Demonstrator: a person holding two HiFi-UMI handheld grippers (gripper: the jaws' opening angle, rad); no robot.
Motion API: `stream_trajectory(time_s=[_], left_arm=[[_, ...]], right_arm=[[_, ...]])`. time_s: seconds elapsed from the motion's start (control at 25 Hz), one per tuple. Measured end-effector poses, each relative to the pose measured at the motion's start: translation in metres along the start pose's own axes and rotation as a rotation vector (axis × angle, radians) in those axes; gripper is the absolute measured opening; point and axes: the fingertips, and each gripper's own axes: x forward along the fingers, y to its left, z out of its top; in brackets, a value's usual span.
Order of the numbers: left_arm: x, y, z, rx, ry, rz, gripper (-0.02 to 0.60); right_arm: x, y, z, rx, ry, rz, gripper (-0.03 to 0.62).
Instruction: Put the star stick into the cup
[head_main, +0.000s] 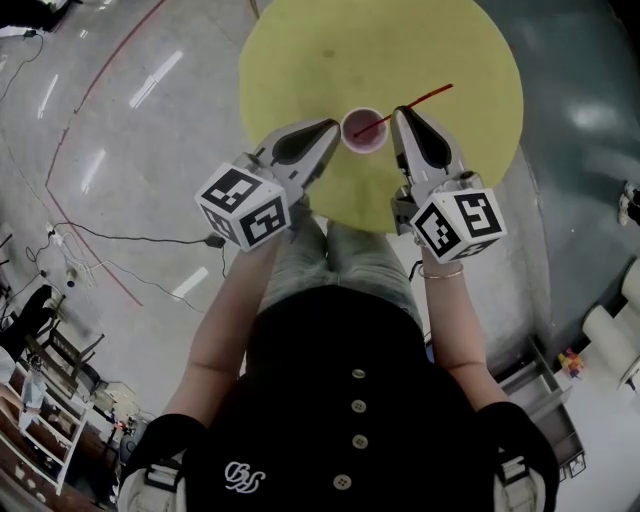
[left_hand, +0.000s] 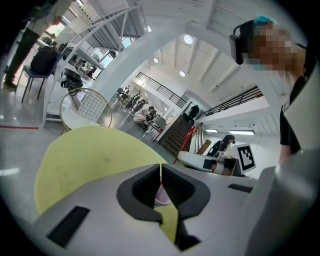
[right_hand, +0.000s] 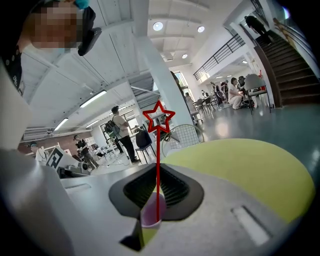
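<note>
1. Where the right gripper view looks along its own jaws, the right gripper (right_hand: 158, 170) is closed on the star stick (right_hand: 158, 150), clamping the shaft partway along its length.
2. Stick axis: the star end points up and away from the person. The lower end points down into the cup (head_main: 363, 130), which stands on the yellow table (head_main: 300, 60) between the two grippers.
3. From the head view, the shaft leans out over the cup's rim toward the right side.
4. The lower end lies within the cup's mouth; whether it reaches the bottom cannot be confirmed.
5. Left gripper (head_main: 333, 125): jaws together, nothing held, tips just beside the cup's left wall.
6. Judgement: the right gripper is the working one. Release depends on the shaft settling against the rim without tipping the cup.
</note>
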Motion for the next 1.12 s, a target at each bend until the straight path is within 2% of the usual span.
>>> stream_trajectory(time_s=[0.8,1.12], left_arm=[[0.003,0.008,-0.007,-0.011,0.009,0.017,0.018],[0.003,0.006,-0.008,-0.002,0.016,0.021,0.018]], right_arm=[[0.008,-0.02,-0.009,0.017,0.019,-0.06,0.02],[0.008,-0.025,-0.006,0.019,0.019,-0.061,0.044]])
